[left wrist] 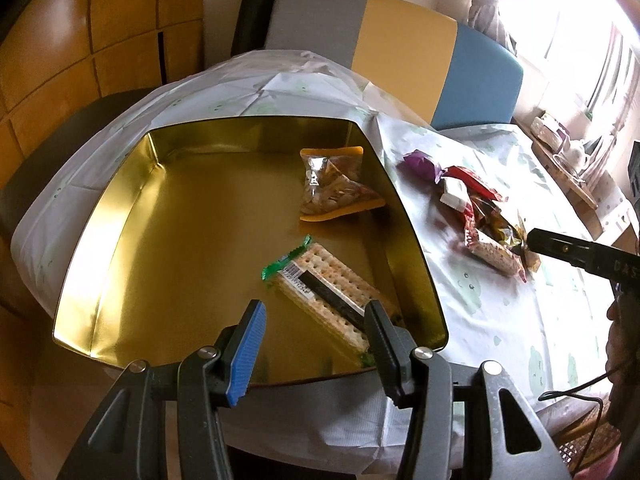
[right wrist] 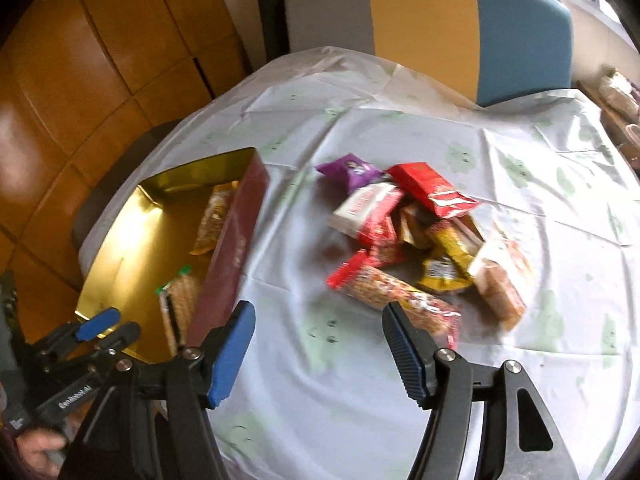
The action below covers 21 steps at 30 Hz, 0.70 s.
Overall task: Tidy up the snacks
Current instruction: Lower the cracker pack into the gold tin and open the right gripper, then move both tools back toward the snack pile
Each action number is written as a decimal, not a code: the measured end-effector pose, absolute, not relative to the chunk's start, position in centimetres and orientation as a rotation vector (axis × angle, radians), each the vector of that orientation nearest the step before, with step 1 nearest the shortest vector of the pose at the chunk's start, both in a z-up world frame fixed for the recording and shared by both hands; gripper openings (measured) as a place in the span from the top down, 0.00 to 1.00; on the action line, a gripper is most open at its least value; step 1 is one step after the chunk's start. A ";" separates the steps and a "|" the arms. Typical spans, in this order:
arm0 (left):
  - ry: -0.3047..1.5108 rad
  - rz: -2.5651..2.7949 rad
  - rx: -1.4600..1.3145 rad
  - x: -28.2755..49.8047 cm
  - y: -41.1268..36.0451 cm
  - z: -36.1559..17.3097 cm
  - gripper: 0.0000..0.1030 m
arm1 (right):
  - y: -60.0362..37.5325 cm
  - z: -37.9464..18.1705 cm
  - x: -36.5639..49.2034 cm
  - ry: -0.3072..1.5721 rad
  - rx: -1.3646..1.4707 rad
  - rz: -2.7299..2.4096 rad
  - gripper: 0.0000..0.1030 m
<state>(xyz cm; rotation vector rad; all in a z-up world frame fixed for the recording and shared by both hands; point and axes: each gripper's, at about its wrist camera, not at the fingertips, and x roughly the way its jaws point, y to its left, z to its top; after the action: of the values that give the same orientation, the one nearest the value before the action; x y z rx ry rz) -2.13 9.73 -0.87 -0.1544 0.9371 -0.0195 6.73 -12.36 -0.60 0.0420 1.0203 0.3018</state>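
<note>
Right wrist: hand-held gripper (right wrist: 318, 344) gapes (empty).

Wooden wall panels (left wrist: 100, 32), tricolour chair (right wrist: 424, 12), bright curtained window (left wrist: 580, 40).

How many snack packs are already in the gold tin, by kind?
Cracker pack, green ends: 1
Clear mixed-snack bag, orange edges: 1
Total in the tin: 2
The rest sit in a pile on the tablecloth, too overlapped to count.
</note>
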 end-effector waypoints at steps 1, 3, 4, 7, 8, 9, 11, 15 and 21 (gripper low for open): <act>0.936 -0.019 -0.153 -2.2 9.7 -0.9 0.49 | -12.8 -0.6 6.7 1.020 0.040 0.297 0.35; 0.936 -0.018 -0.150 -2.2 9.5 -0.8 0.49 | -13.6 -0.5 6.8 1.018 0.033 0.279 0.35; 0.935 -0.018 -0.148 -2.2 9.4 -0.8 0.49 | -14.0 -0.4 6.8 1.017 0.029 0.270 0.34; 0.936 -0.019 -0.143 -2.2 9.2 -0.8 0.49 | -15.6 -0.1 7.0 1.012 0.021 0.240 0.34; 0.936 -0.020 -0.142 -2.2 9.2 -0.8 0.49 | -16.2 0.0 7.1 1.009 0.018 0.225 0.34; 0.936 -0.022 -0.140 -2.2 9.1 -0.7 0.49 | -16.8 0.2 7.2 1.006 0.016 0.213 0.33; 0.938 -0.023 -0.134 -2.2 8.8 -0.7 0.49 | -17.9 0.3 7.4 1.002 0.013 0.193 0.33; 0.938 -0.027 -0.122 -2.1 8.5 -0.6 0.49 | -20.1 0.7 7.8 0.987 -0.003 0.146 0.31; 0.944 -0.034 -0.101 -1.9 7.8 -0.4 0.49 | -24.1 0.6 8.5 0.961 -0.032 0.058 0.28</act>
<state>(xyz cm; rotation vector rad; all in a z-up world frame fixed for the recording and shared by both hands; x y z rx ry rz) -1.87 7.81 -0.41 -0.1006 0.9435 -0.0338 8.51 -24.11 0.63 -0.0323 0.9613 0.0575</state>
